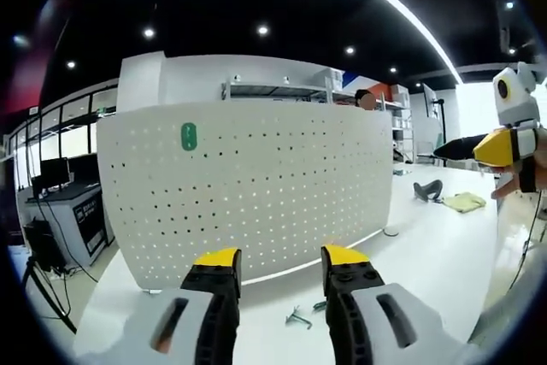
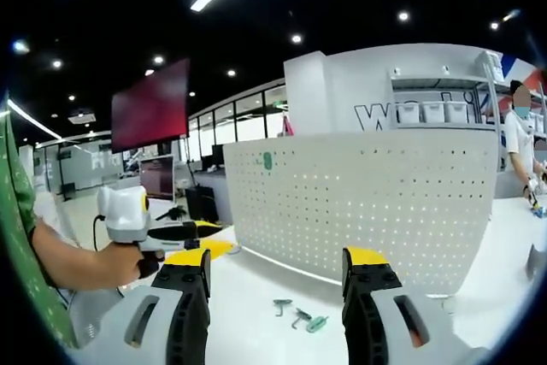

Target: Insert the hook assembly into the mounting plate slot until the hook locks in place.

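In the left gripper view our left gripper (image 1: 280,267) has its jaws spread apart with nothing between them, raised above the white table (image 1: 427,254). Just beyond the tips lie the hooks (image 1: 298,318) (small metal pieces, loose on the table), near the foot of the upright pegboard (image 1: 256,185), which carries a green tag (image 1: 189,136). In the right gripper view our right gripper (image 2: 278,267) is likewise spread and empty, the hooks (image 2: 299,315) lying between its jaws, apart from the pegboard (image 2: 367,203).
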